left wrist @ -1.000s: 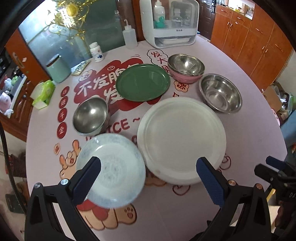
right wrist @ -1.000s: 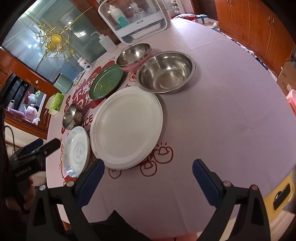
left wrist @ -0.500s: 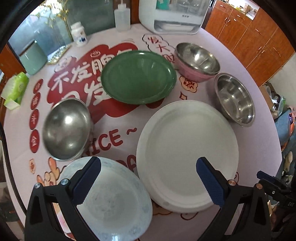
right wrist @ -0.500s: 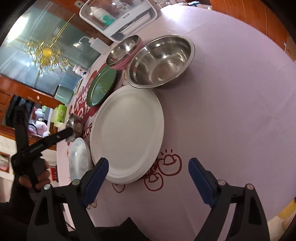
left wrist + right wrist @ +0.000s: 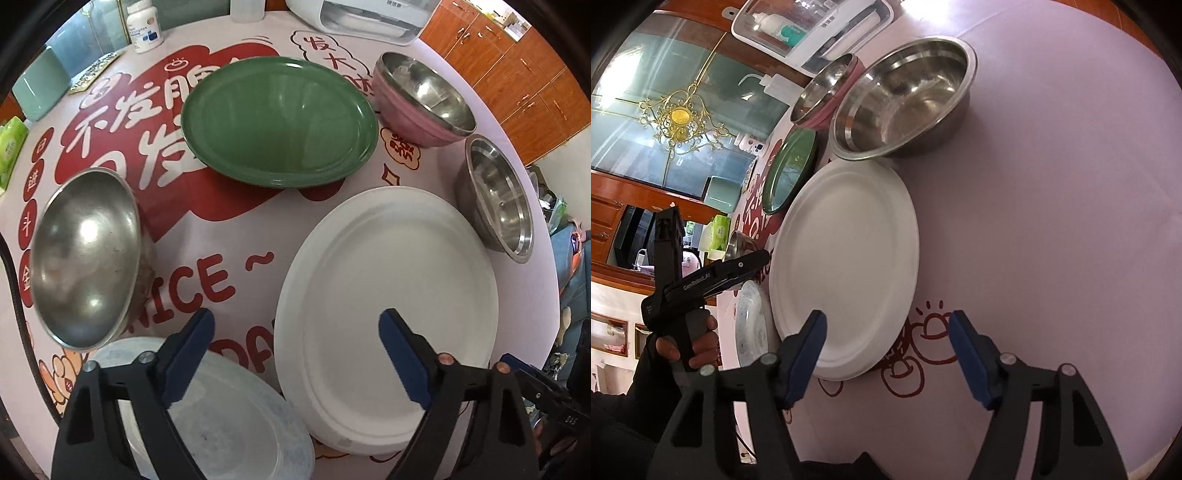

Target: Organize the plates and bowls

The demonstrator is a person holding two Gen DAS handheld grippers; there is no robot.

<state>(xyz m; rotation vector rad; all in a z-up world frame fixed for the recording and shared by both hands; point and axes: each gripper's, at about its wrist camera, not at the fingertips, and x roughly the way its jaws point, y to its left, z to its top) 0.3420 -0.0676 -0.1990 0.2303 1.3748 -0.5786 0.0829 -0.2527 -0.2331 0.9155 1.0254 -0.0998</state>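
Closing left hand-held gripper (image 5: pixel 295 354) above large white plate (image 5: pixel 388 295)

You see a large white plate (image 5: pixel 388 314) lying flat in the middle, a green plate (image 5: pixel 280 122) behind it and a small patterned plate (image 5: pixel 229 417) beside it. Three steel bowls (image 5: pixel 85 254) and one pink bowl (image 5: pixel 417 107) stand upright around them.

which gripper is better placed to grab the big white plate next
Probably the right gripper: its closing jaws straddle the near rim of the big white plate. The left gripper, also closing, sits between that plate and the small patterned plate.
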